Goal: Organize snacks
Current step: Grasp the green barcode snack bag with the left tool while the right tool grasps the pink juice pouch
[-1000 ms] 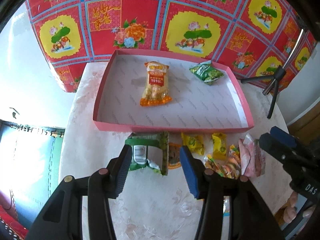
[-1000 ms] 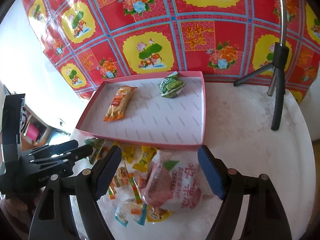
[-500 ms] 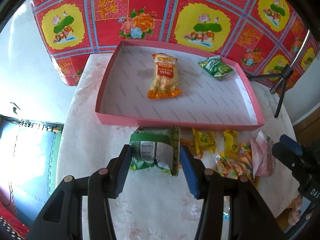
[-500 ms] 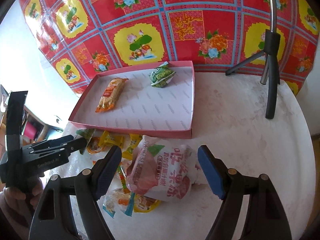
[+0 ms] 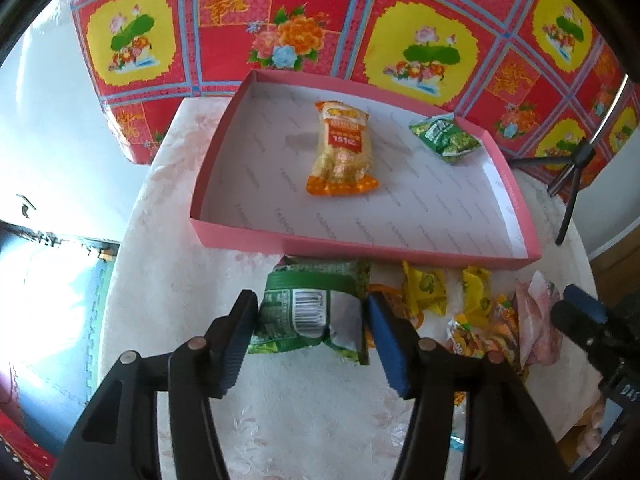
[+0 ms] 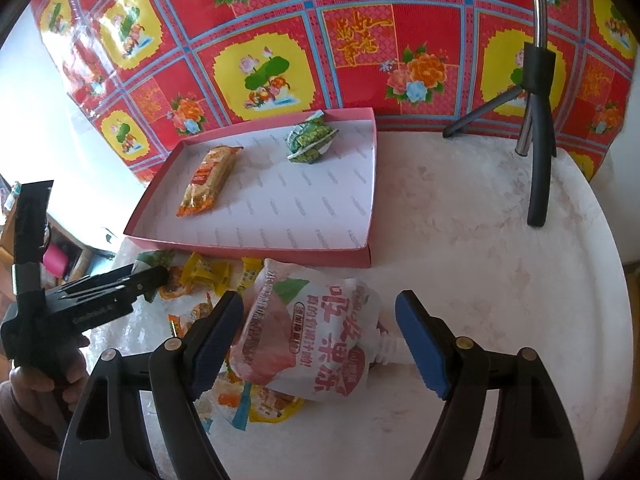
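Pink tray [image 5: 436, 249] holds orange packet [image 5: 343, 150], green packet [image 5: 446, 139]

A lived-in home, not a lab or shop.
Round white floral-patterned table [image 6: 500, 240], red-and-yellow flowered oilcloth backdrop [image 5: 320, 20], blue foam floor mat [image 5: 52, 280], cluttered wooden shelf [image 6: 60, 248] beside it.

Left gripper [image 5: 310, 326] sits low and level, both blue-padded fingers pressed against what it holds. Right gripper [image 6: 320, 334] is spread wide, pads clear on both sides, nothing gripped. A bare hand [image 6: 38, 384] is wrapped round the left handle.
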Demonstrator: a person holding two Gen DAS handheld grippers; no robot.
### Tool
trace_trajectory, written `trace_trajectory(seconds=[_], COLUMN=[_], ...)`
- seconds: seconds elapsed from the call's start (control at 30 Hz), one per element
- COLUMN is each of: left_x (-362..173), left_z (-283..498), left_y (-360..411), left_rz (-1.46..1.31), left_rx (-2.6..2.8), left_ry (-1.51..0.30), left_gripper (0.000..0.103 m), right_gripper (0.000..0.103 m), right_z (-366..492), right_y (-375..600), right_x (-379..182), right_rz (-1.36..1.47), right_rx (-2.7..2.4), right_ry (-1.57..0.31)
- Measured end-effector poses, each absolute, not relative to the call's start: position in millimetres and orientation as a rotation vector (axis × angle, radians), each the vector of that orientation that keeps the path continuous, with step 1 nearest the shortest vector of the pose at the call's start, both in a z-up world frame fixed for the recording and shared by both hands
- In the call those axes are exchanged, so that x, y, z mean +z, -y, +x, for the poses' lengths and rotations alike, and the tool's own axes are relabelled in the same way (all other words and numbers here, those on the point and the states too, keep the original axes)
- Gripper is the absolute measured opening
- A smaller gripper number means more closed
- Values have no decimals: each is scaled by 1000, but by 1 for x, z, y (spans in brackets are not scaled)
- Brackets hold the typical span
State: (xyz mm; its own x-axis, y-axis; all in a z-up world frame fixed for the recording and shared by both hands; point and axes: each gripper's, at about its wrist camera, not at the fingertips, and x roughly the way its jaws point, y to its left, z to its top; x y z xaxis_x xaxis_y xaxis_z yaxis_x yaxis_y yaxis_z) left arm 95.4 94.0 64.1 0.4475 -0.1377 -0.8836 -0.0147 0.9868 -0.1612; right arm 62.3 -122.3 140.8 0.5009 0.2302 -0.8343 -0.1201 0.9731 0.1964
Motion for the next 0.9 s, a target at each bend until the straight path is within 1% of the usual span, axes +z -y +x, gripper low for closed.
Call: trace_trajectory(seconds=[0.3, 0.5, 0.67, 0.9], left_x=[62, 60, 60, 61], left_z=[96, 99, 98, 96], left_y=[-99, -99, -100, -98], left_rz=[-177, -182, -184, -174], left_rx=[-87, -99, -99, -99], left_ry=[-1092, -1081, -1074, -1072], left_gripper=[61, 59, 53, 50], right_gripper=[80, 80, 80, 77], right_z=[70, 74, 75, 75], right_y=[120, 121, 122, 123], right_x=[129, 127, 123, 120], right_rz=[131, 149, 184, 217], right_rx=[223, 220, 224, 230], right_ry=[-1050, -1045, -1048, -1049])
